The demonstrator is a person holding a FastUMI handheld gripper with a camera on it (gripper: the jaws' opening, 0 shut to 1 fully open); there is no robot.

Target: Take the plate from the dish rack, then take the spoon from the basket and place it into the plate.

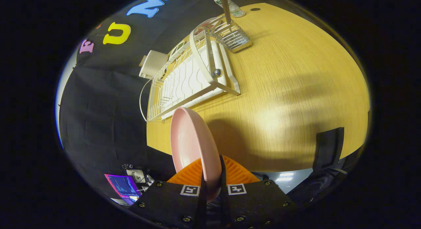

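Note:
A pink plate (192,145) stands on edge between my fingers, and my gripper (213,176) is shut on its rim, holding it above the wooden table (289,90). Beyond the plate lies the white wire dish rack (189,79), with no dishes in its slots. Past the rack's far end sits a small wire basket (231,36) with a spoon handle (226,9) sticking up out of it. The spoon's bowl is hidden inside the basket.
A white box (152,63) with a cable sits beside the rack, by the booth wall. A bottle (230,6) stands behind the basket. A black strap (329,148) hangs over the table's near edge. A lit screen (123,186) shows below the table.

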